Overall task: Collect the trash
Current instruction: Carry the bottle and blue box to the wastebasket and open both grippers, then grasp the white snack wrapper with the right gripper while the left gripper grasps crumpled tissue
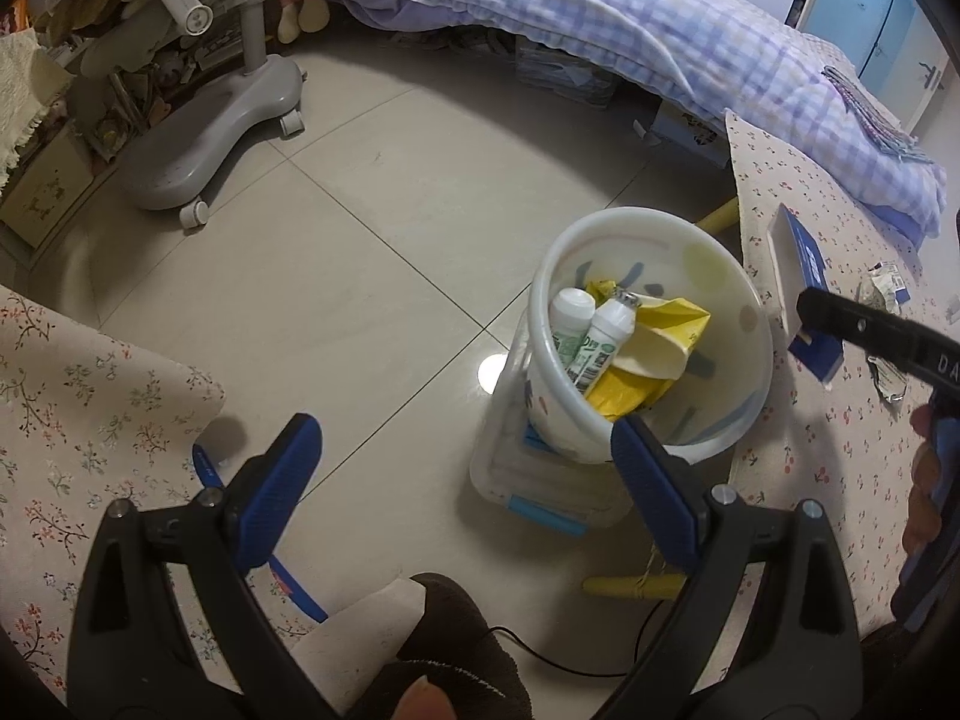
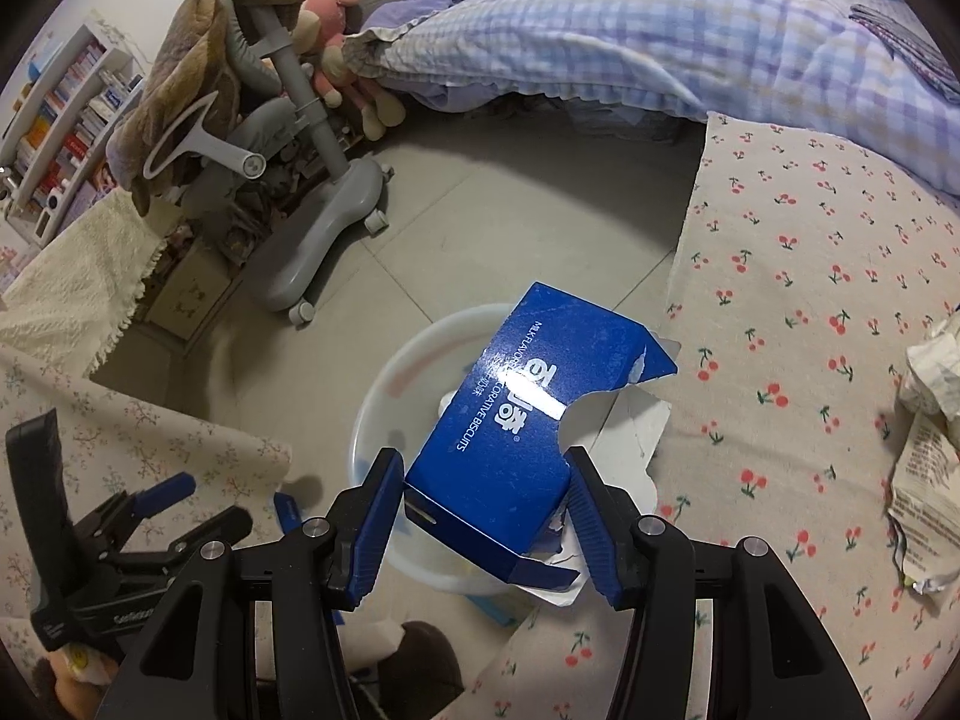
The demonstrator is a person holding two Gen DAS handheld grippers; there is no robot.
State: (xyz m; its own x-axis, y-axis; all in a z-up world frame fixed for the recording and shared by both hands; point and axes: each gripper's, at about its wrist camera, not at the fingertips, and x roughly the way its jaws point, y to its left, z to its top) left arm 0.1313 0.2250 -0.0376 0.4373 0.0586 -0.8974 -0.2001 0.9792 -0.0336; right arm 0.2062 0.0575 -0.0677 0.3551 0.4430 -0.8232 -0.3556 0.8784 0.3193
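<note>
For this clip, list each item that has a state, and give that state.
Left tongs: open, empty.
Right tongs: shut on the torn blue cardboard biscuit box.
White plastic trash bucket: uncovered, partly filled.
Two white plastic bottles: lying inside bucket.
Crumpled wrappers: on the cherry-print tablecloth.

The biscuit box (image 2: 510, 426) is being held over the bin (image 1: 651, 336), left of the table (image 2: 810, 312). Two bottles (image 1: 591, 333) are lying inside the bin.
</note>
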